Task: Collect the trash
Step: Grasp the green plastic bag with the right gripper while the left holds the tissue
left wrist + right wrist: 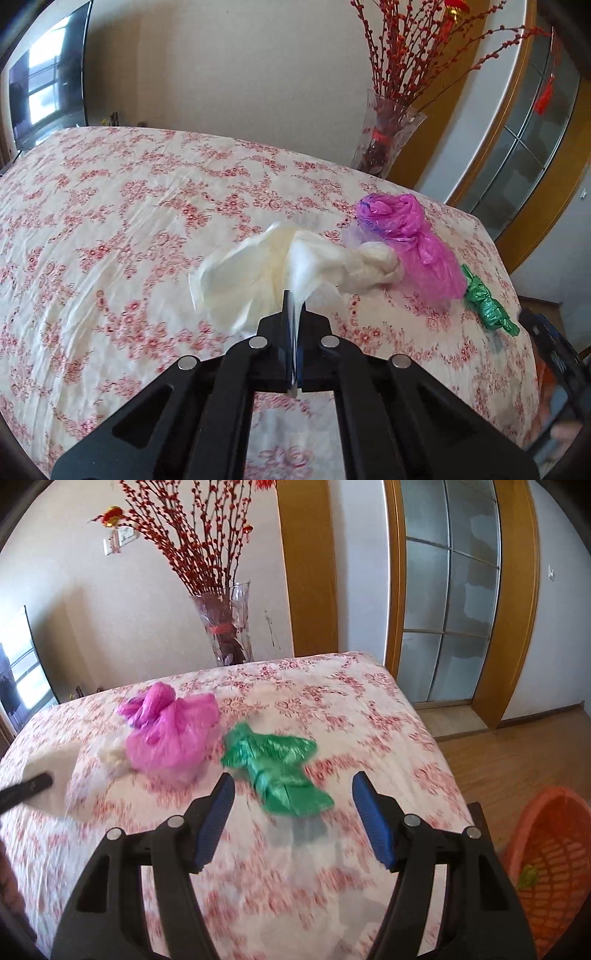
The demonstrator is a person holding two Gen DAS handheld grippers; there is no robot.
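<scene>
On the table (369,709), the pink bag (170,734) lies at ten o'clock of the green bag (277,771). The vase (225,627) stands behind at twelve. The basket (550,867) sits off-table at four o'clock.

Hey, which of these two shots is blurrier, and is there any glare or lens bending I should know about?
Right wrist view: motion blur smears the floral cloth and the green bag; the open right gripper stays crisp. Left wrist view: sharper, the white bag is clear in the shut left gripper, though the TV screen reflects a bright window. Both bend straight edges, fisheye style.
</scene>
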